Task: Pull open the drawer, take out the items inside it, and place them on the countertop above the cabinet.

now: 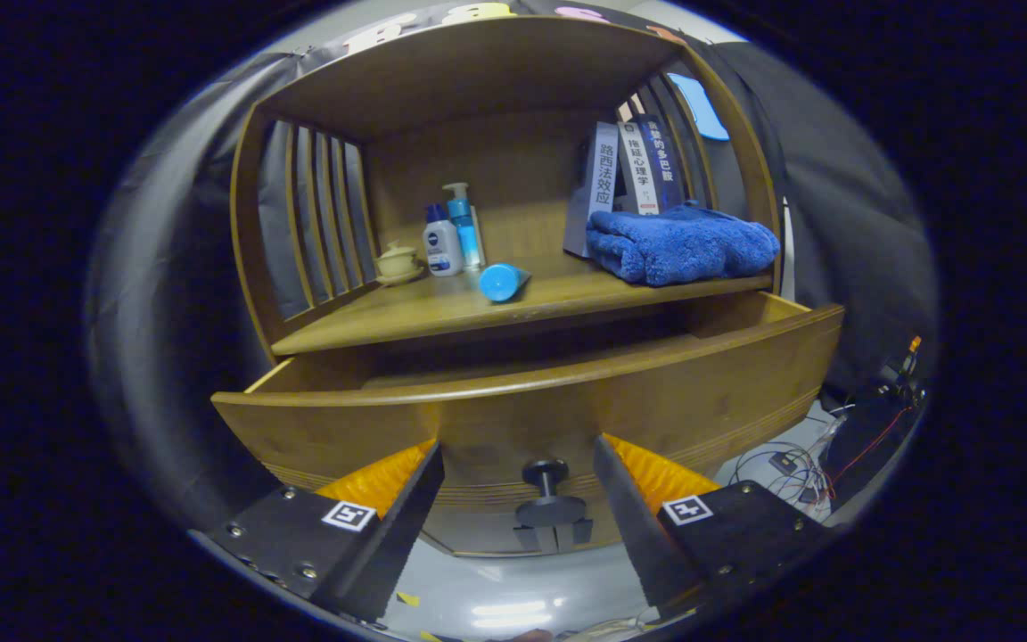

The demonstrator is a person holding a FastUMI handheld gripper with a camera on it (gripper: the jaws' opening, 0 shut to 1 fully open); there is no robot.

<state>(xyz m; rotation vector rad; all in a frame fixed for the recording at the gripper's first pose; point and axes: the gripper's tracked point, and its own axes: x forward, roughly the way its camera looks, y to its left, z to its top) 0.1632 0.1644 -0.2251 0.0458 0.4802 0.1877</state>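
Note:
The wooden cabinet's drawer [531, 419] stands pulled out, its curved front facing me. From this low angle the drawer's inside is hidden. Its dark round knob [546, 468] sits low on the front, in the gap between my fingers. My gripper [516, 444] is open, with each finger well clear of the knob and nothing held. The countertop [442, 312] lies above the drawer, beyond the fingers.
On the countertop rest a folded blue towel [681, 242], upright books [629, 174], two bottles [451, 234], a small cream cup [398, 262] and a blue tube [503, 282] lying on its side. Slatted side panels [317, 218] and a top board enclose it. Cables and electronics [870, 428] lie on the floor to the right.

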